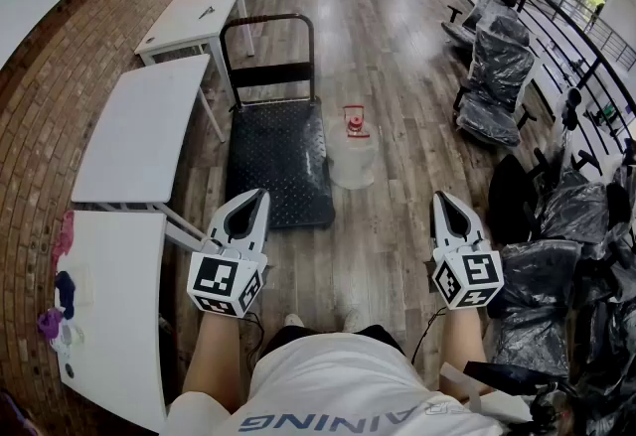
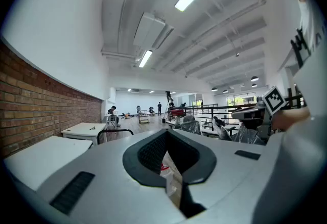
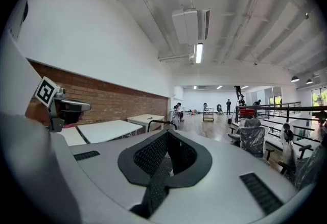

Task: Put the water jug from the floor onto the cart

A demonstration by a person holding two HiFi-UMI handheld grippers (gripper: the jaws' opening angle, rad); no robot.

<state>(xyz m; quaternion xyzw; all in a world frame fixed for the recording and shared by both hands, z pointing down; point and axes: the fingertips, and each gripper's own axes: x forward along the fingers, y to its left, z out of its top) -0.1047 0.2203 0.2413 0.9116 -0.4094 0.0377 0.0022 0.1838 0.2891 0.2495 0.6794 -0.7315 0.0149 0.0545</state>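
While both claws hover low in the frame, the water jug [image 1: 354, 158] stands upright on the wooden floor [image 1: 397, 57] at the centre of the head view. Its long axis is vertical, and its neck with the red cap [image 1: 355, 120] points up toward the camera. It sits just beside the right edge of the cart [image 1: 273, 161]; whether the two touch cannot be told. The jug's walls are clear, but whether it holds water cannot be made out.

The cart is a flat black platform with its long side running up the frame and its black handle [image 1: 266, 20] upright at the far end.

At lower left the left claw [image 1: 259, 194] is held roughly level, pointing up the frame toward the cart's near end, with its jaws a thin slit apart and gripping nothing. At lower right the right claw [image 1: 441, 196] has its jaws pressed together and is empty, well apart from the jug.

White benches [image 1: 149, 131] line the brick wall at left, the nearest carrying small purple items [image 1: 55, 315]. Plastic-wrapped chairs [image 1: 497, 76] fill the right side.
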